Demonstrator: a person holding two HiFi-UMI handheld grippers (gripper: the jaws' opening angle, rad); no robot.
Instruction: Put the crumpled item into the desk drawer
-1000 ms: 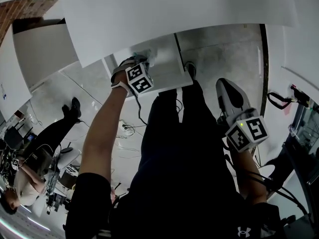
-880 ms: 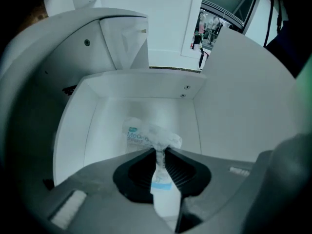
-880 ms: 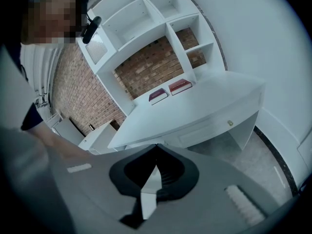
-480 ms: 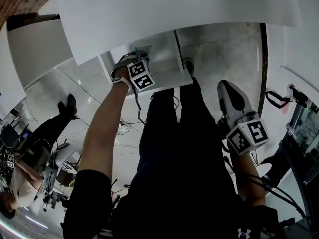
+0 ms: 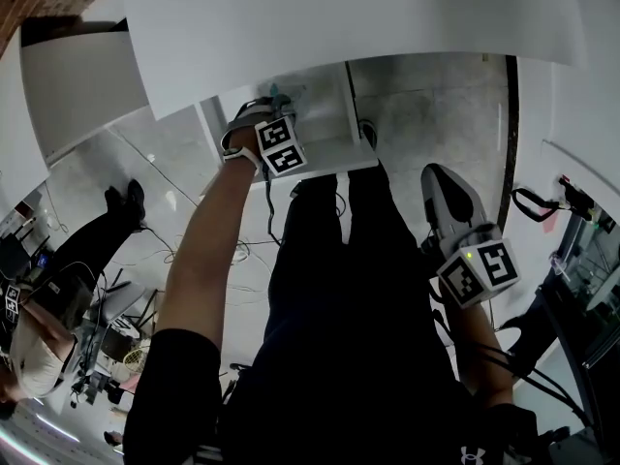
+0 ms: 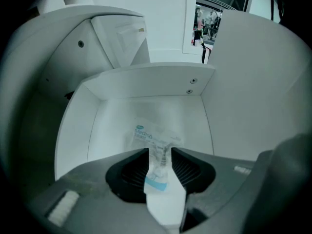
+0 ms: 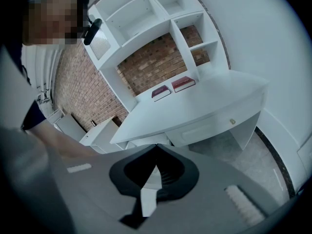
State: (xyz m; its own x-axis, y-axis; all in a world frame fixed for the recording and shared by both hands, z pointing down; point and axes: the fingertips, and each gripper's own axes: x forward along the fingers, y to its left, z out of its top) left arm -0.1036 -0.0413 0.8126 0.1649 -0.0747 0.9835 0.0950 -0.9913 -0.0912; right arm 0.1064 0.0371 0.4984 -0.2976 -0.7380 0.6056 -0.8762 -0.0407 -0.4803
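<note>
Head view, looking steeply down my own body: my left gripper [image 5: 272, 124] points straight down into the open desk drawer [image 5: 334, 155], which juts out from under the white desk top [image 5: 339, 27]. The marker cube hides most of what lies beneath it, so I cannot say from here what is in the drawer. My right gripper [image 5: 442, 177] hangs well apart, off to my right side above the grey floor [image 5: 426, 95], not part of the work.

Left gripper view: the jaws have just been opening and now stand apart. The crumpled item [image 6: 152, 136], a clear plastic packet with blue print, shows in the gap between them. It seems to rest on the white bottom of the drawer, near its back wall, rather than hang from the pads. I read this claw as released, with nothing pinched.

Right gripper view: the jaws are clenched tip to tip on nothing. Past them stand the desk, white shelves [image 7: 146, 13] and a brick wall [image 7: 151, 65].

My judgement: the packet is let go inside the drawer, so the placing looks done. What is left is to lift the left claw clear without dragging the packet out, and perhaps to push the drawer in.
</note>
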